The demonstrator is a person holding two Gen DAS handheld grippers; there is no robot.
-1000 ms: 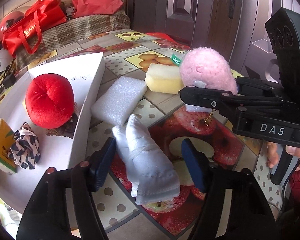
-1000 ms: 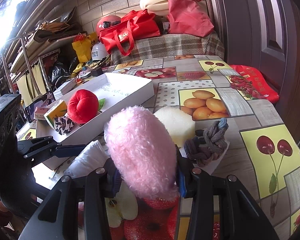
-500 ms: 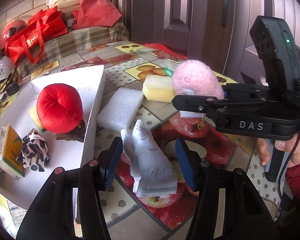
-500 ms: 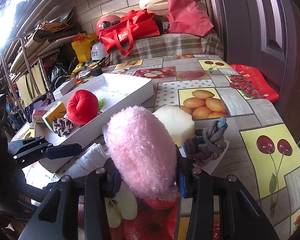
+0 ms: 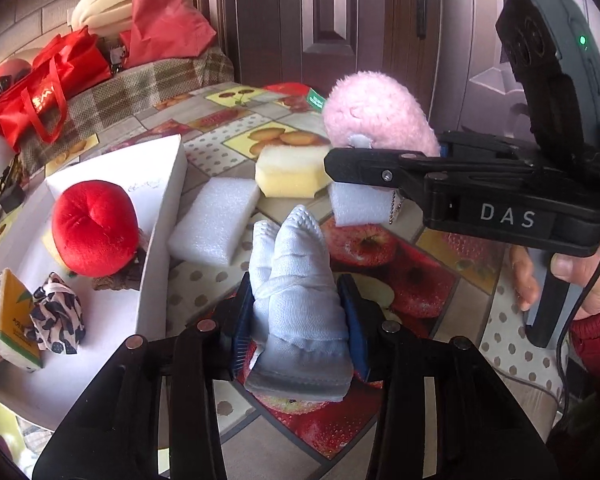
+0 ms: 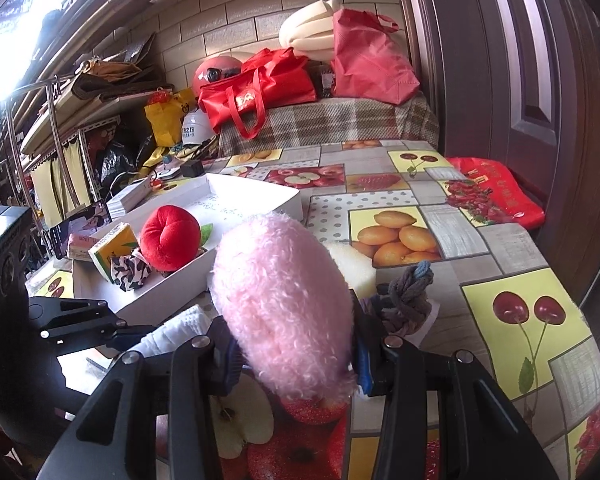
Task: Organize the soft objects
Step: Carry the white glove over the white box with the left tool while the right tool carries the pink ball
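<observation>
In the left wrist view the left tool point(image 5: 298, 316) sits low at centre, its jaws closing with the blue pads pressed against one white sock bundle point(image 5: 296, 300); at upper right the right tool point(image 6: 296, 354) clamps one pink plush point(image 5: 378, 114), raised off the worktop point(image 5: 452, 248); a hand point(image 5: 580, 280) grips its handle at the right edge. Mid-frame lie two white foam blocks point(image 5: 216, 222) and one yellow sponge point(image 5: 290, 176); the white tray point(image 5: 162, 240) at left holds one red plush apple point(image 5: 94, 226), one leopard scrunchie point(image 5: 58, 316) and one yellow pack point(image 5: 12, 322); one knotted rope point(image 6: 406, 294) shows right of centre in the right wrist view.
</observation>
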